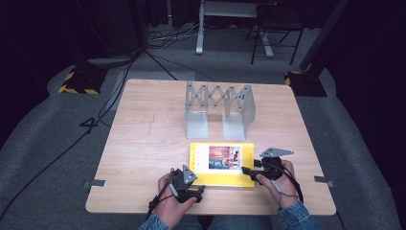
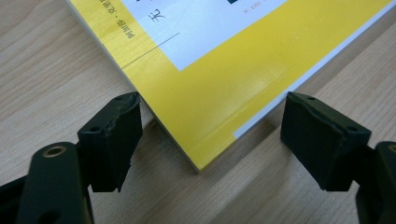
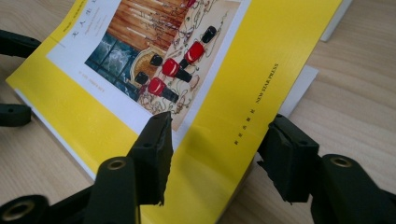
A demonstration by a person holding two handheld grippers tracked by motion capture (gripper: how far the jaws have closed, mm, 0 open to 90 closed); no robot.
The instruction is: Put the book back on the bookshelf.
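Observation:
A yellow book with a white panel and a picture on its cover lies flat near the table's front edge. My left gripper sits at the book's near left corner; its jaws stand open, one on each side of that corner, and do not press on it. My right gripper is at the book's right edge. Its jaws are apart, one over the yellow cover and one past the edge, with the edge between them and the pads off it.
A grey metal expanding rack stands upright on the wooden table just behind the book. Bare wood lies to the left. Cables and stand legs are on the dark floor beyond the table.

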